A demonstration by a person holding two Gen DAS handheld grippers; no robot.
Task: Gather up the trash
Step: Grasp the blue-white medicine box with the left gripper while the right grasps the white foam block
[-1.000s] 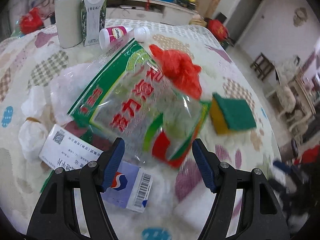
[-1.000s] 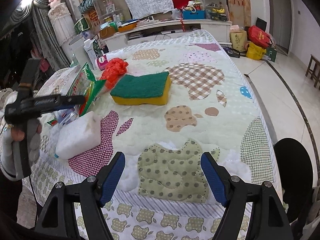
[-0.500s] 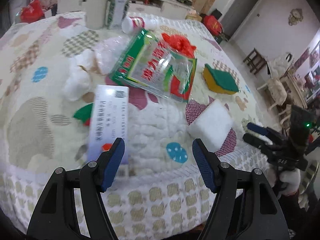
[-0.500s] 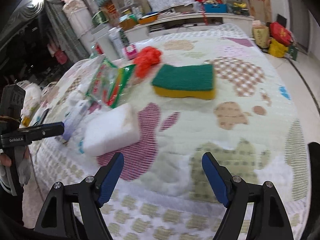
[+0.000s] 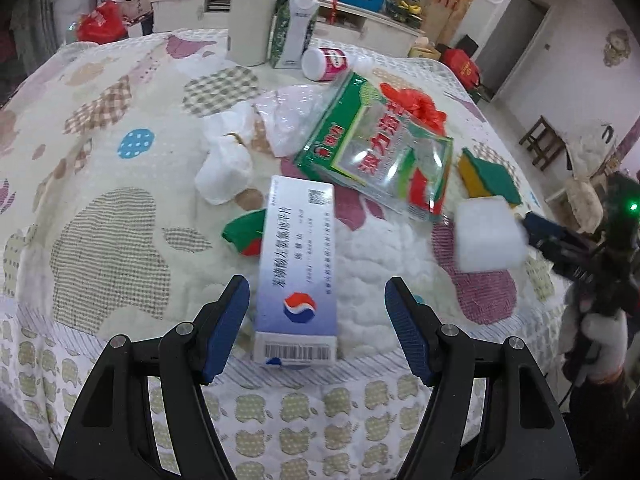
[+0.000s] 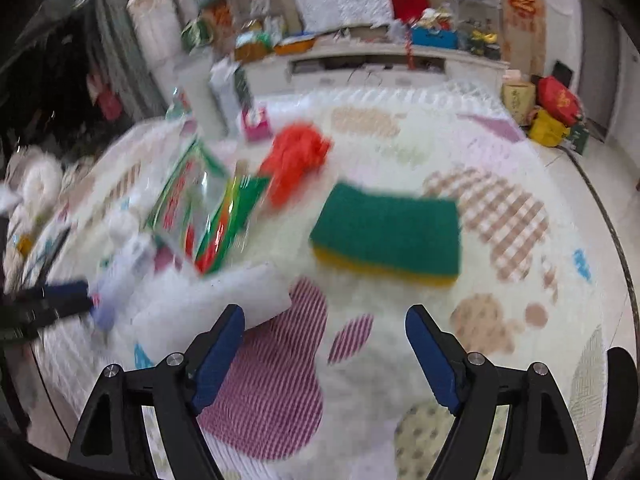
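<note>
A: From the left wrist, what's on the quilted bedspread (image 5: 100,184)?

B: The left gripper (image 5: 316,320) is spread wide with nothing between its jaws, above a white medicine box (image 5: 298,268) near the front edge. Beyond lie a green plastic packet (image 5: 376,160), crumpled tissues (image 5: 226,160) and a white foam block (image 5: 488,236). A milk carton (image 5: 294,32) stands at the far edge, a cabinet (image 5: 360,24) behind.

A: And the right wrist?

B: Blurred, but the right gripper (image 6: 324,352) gapes empty, having just widened. A green-and-yellow sponge (image 6: 388,236) lies mid-surface, with what looks like a red bag (image 6: 296,160) behind.

Quilted bed (image 5: 100,216): medicine box (image 5: 298,264), sponge (image 6: 386,234), foam block (image 5: 490,234), wrapper (image 5: 380,160).
</note>
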